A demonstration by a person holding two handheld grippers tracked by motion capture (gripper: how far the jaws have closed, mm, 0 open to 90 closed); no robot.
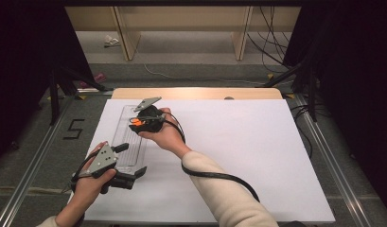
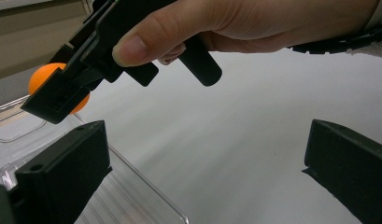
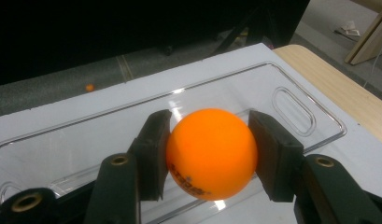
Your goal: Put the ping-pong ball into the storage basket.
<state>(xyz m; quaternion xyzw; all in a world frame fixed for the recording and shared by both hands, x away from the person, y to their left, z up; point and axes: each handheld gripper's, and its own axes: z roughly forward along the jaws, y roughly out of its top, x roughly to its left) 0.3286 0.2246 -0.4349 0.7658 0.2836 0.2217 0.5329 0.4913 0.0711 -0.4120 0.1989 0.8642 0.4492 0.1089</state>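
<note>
An orange ball (image 3: 211,151) sits squeezed between the two black pads of my right gripper (image 3: 208,151), held above a clear plastic tray (image 3: 291,105). From above, the right gripper (image 1: 140,121) hovers over the far half of the clear tray (image 1: 121,137) with the orange ball (image 1: 137,123) in its jaws. My left gripper (image 1: 130,163) rests at the tray's near end, jaws wide apart and nothing between them. In the left gripper view its fingers (image 2: 62,175) stand spread over the tray's edge (image 2: 146,191), with the ball (image 2: 48,77) and the right hand beyond.
The tray lies on a white sheet (image 1: 238,156) covering a wooden table (image 1: 196,92). A small orange thing (image 3: 89,87) lies on the grey floor beyond the table. Tripod legs (image 1: 56,92) and cables (image 1: 271,42) stand around the far side.
</note>
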